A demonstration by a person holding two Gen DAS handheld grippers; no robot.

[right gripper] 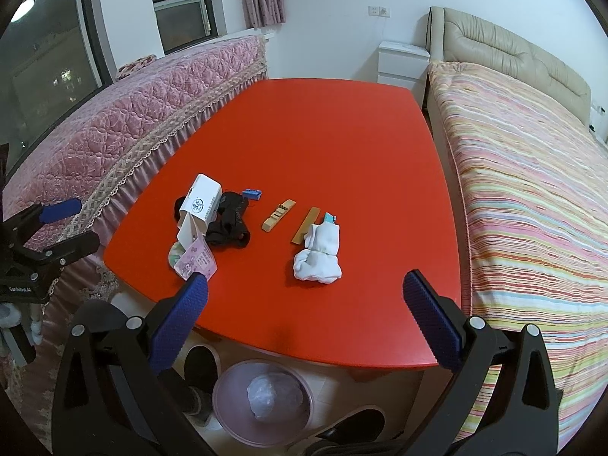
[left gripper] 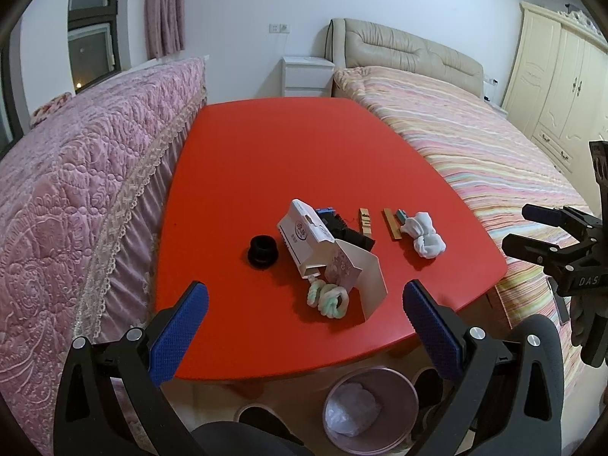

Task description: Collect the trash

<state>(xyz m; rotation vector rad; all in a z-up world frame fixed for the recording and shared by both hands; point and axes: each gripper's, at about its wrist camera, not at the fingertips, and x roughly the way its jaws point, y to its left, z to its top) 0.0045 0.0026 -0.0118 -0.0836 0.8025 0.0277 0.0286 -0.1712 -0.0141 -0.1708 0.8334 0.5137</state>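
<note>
Bedroom furniture hems in the red counter [right gripper: 323, 144]: a striped bed [right gripper: 532, 190] on one side, a quilted pink cover [left gripper: 76, 190] on the other, so anything knocked off either long edge lands in soft folds and is awkward to fetch back. The counter itself looks hard, smooth and glossy, which I judge will let light things slide rather than stay put under a nudge.

Below its near edge stands a round pink bin [right gripper: 262, 402], lined and already holding a crumpled clear bag. It sits partly under the overhang (the rim nearest the counter is hidden), so a piece released too early could hit the edge and bounce to the floor beside the dark slippers.

The trash lies mid-counter. Largest is an opened white carton [left gripper: 304, 237] with a loose flap, thin card that could crush or spring out of a pinch. A balled white sock or cloth [right gripper: 319, 254], soft and lumpy, may not be trash at all; taking it would be a sorting mistake. Black fabric [right gripper: 228, 228] lies touching the carton. A pastel twisted ring [left gripper: 328, 298] rests just beside the flap, and a squat black cap [left gripper: 262, 250] stands apart. Two slim wooden pieces [right gripper: 279, 214] are flat and hard to get under.

Left gripper [left gripper: 304, 323] and right gripper [right gripper: 304, 319] both hover at the near edge, fingers spread wide, holding nothing.
</note>
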